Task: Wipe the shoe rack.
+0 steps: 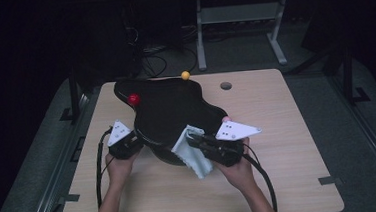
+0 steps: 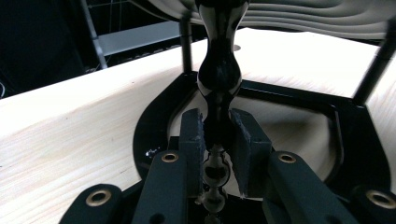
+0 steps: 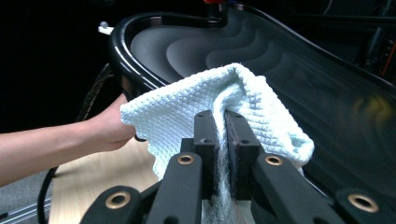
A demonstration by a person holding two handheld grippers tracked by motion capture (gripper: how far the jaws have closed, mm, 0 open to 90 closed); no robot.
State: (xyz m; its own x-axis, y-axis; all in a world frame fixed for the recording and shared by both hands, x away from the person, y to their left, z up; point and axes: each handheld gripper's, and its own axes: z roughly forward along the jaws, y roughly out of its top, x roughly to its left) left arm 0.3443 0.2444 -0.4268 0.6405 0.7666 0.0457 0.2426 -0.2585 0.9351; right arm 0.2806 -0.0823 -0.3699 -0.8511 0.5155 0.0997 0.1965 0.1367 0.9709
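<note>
Dim room, lit tabletop, glossy glare, soft focus

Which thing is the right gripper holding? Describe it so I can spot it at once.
On the pale wooden table stands a big glossy black wavy-edged tray. At its near rim, the right gripper pinches a small pale mint waffle-weave cloth. It is the only soft, light-coloured thing against the black tray.

L gripper grips black tray rim; R gripper pinches cloth on tray.
</note>
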